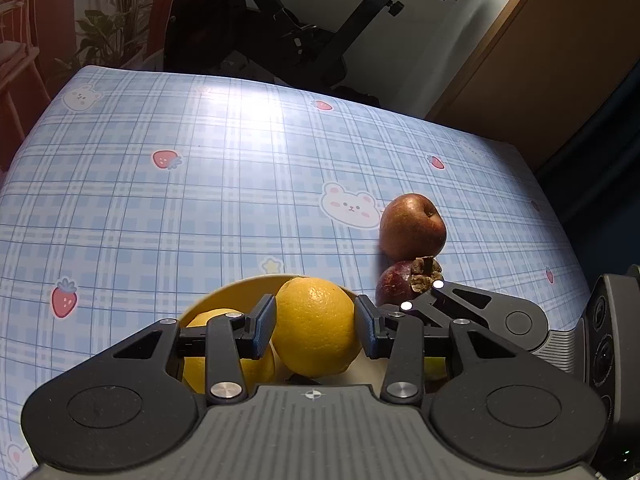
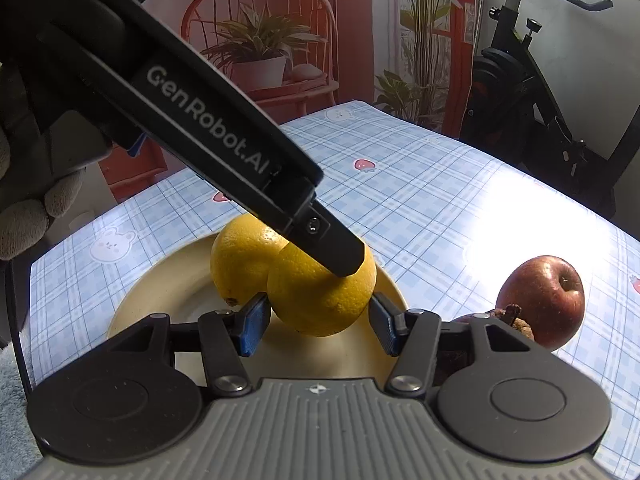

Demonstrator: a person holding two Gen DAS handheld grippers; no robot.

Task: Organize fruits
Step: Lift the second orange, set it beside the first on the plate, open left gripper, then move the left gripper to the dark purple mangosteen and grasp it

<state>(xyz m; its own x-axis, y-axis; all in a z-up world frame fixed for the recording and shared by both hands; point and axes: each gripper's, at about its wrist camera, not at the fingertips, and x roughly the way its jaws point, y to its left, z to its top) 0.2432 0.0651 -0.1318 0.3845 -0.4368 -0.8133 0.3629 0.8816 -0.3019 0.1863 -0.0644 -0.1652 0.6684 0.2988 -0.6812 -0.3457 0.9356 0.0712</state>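
Note:
A yellow bowl (image 1: 236, 290) (image 2: 160, 292) on the table holds two oranges. In the left wrist view my left gripper (image 1: 315, 326) has its pads on both sides of the nearer orange (image 1: 316, 328), over the bowl. The second orange (image 1: 208, 320) (image 2: 240, 256) lies beside it. In the right wrist view my right gripper (image 2: 316, 322) stands open around the same orange (image 2: 324, 296), pads a little apart from it, while the left gripper's finger (image 2: 340, 252) rests on its top. A red apple (image 1: 412, 224) (image 2: 544, 296) and a dark mangosteen (image 1: 400, 284) (image 2: 516, 320) sit on the cloth right of the bowl.
The table carries a blue checked cloth (image 1: 200, 184) with bears and strawberries. An exercise bike (image 1: 320, 32) stands behind it, a wooden cabinet (image 1: 540, 60) at the right, and a red chair with potted plants (image 2: 260, 56) beyond the far edge.

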